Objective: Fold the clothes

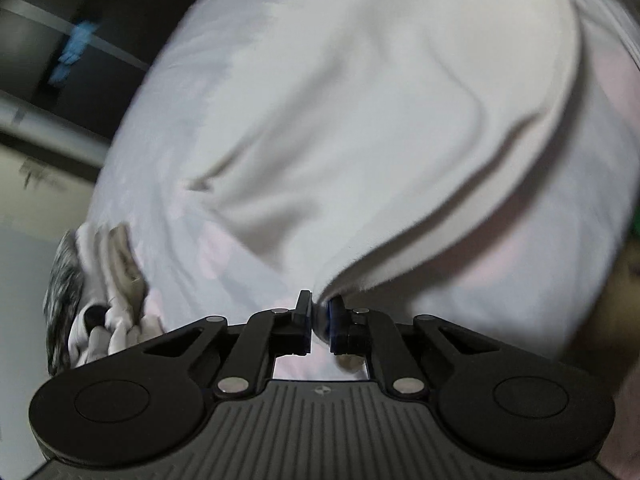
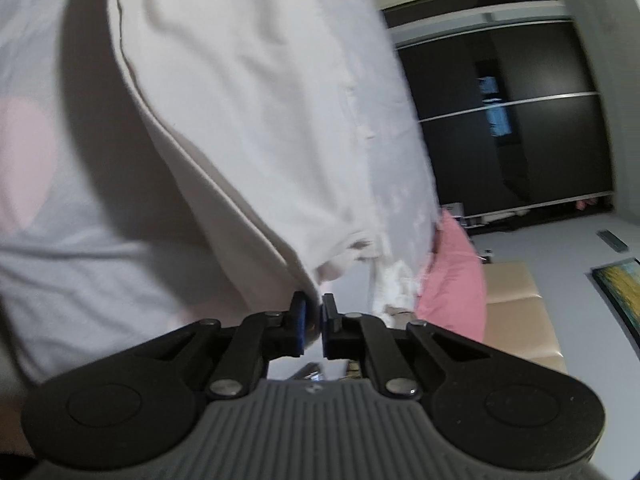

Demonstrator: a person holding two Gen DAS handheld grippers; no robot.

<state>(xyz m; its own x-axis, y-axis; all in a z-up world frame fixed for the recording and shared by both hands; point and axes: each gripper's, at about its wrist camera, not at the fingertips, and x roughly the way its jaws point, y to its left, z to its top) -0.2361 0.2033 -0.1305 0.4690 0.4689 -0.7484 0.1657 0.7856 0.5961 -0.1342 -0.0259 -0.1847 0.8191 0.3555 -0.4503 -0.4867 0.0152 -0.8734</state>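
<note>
Left gripper (image 1: pixel 320 322) and right gripper (image 2: pixel 314 320) each pinch a corner of the white cotton garment (image 1: pixel 340 120) draped ahead.

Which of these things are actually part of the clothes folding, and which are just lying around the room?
Part of the job:
- white garment, pinched at its edge by both claws
- left claw, shut on it
- right claw, shut on it

Just lying about:
- pink cloth
- dark wardrobe
- framed picture on the floor
- grey bundle, blurred
</note>
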